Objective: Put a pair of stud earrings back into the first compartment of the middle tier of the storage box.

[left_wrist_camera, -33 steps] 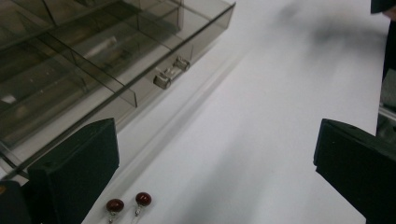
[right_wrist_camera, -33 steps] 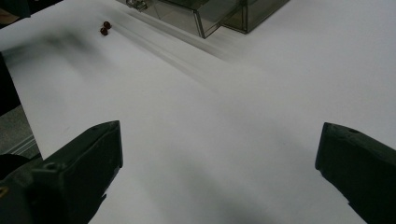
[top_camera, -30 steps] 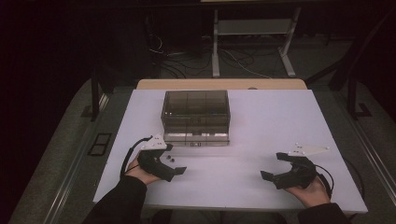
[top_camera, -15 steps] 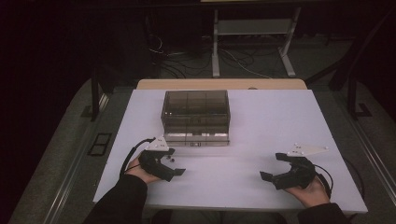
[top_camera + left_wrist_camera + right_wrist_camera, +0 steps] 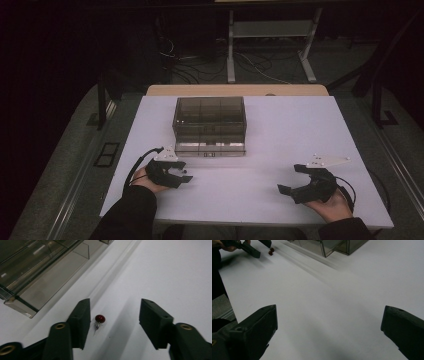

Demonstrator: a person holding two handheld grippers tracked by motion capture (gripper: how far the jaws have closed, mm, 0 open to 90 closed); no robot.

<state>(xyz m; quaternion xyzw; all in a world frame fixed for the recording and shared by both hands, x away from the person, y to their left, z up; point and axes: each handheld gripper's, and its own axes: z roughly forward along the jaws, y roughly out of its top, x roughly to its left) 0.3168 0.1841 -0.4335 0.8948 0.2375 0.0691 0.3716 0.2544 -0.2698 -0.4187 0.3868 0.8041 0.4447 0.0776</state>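
A tiny red-headed pin (image 5: 99, 319) lies on the white desk (image 5: 280, 135) between the spread jaws of the left claw (image 5: 115, 323), likely light, slippery and best pinched at its round head; the right claw (image 5: 296, 181) gapes empty.

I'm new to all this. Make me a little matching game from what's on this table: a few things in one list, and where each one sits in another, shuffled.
Things:
1. smoky clear box
2. small red bead
3. right tool
4. left tool

Places:
A. near right of the white table, jaws wide, nothing between them
B. between open jaws, close to one
C. far middle of the table
D. just in front of the box, left side

Pairs: 1-C, 2-B, 3-A, 4-D
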